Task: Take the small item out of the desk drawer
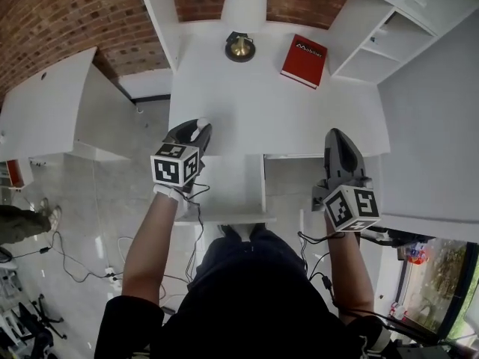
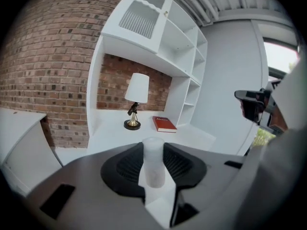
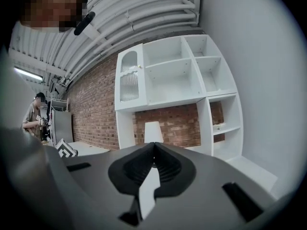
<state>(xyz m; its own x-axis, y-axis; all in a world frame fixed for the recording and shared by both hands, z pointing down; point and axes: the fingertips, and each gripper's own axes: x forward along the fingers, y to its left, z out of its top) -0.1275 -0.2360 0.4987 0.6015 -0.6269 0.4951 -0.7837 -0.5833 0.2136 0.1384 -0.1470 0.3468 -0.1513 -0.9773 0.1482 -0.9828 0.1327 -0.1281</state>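
The white worktop (image 1: 247, 103) carries a lamp (image 1: 242, 21) and a red book (image 1: 304, 60); its white lettering is too small to read. Below it, the drawer (image 1: 228, 182) stands open. The left claw (image 1: 198, 129) grasps a small white cylinder (image 2: 154, 163) over the worktop's front edge. The right claw (image 1: 337, 135) is clenched, empty.

L claw (image 1: 200, 126) over table (image 1: 254, 103) front edge, clamped on small white cylinder (image 2: 154, 163). R claw (image 1: 335, 134) at same edge, further right, jaws pressed together, empty. L forearm (image 1: 146, 245) & R forearm (image 1: 349, 268) bare, stretched fwd.

right tool (image 3: 153, 149) has its jaws pressed together, empty, white lamp (image 3: 153, 131) and shelf unit (image 3: 182, 75) right behind
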